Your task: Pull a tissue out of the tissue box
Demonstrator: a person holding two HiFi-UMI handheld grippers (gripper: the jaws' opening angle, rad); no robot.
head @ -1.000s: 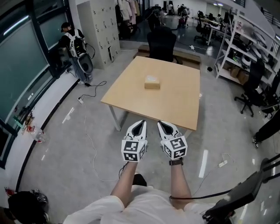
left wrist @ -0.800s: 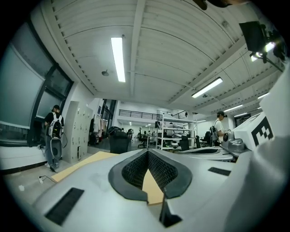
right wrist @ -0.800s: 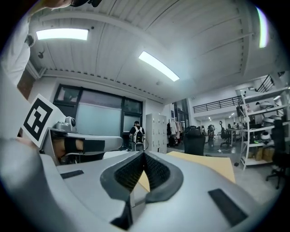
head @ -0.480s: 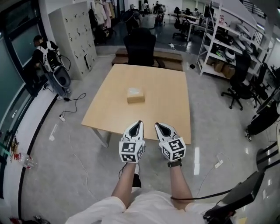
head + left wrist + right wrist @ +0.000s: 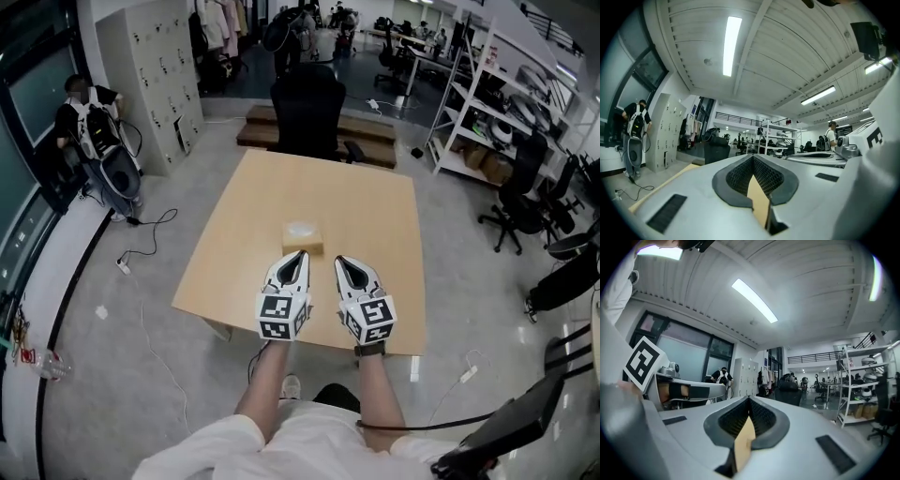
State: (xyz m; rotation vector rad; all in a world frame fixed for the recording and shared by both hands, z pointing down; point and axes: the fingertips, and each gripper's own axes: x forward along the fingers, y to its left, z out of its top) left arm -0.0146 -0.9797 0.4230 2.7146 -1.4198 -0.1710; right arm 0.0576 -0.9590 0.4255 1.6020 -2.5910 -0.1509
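Observation:
A tan tissue box [image 5: 303,237] with a white tissue showing at its top sits near the middle of a square wooden table [image 5: 375,225]. Both hand-held grippers are side by side over the table's near edge, pointing level toward the box and short of it. My left gripper [image 5: 299,256] has its jaws shut with nothing between them, and in the left gripper view [image 5: 753,158] the tips meet. My right gripper [image 5: 339,261] is also shut and empty, as the right gripper view [image 5: 749,400] shows. The box is hidden in both gripper views.
A black office chair [image 5: 307,103] stands at the table's far side. Grey lockers [image 5: 150,66] and a person with a backpack [image 5: 89,117] are at the left. Shelving [image 5: 506,94] and more black chairs [image 5: 525,187] are at the right. Cables [image 5: 141,230] lie on the floor.
The view has advanced toward the table. The table and tissue box are nearer, and both grippers have moved from over the floor to over the table's near edge, still shut.

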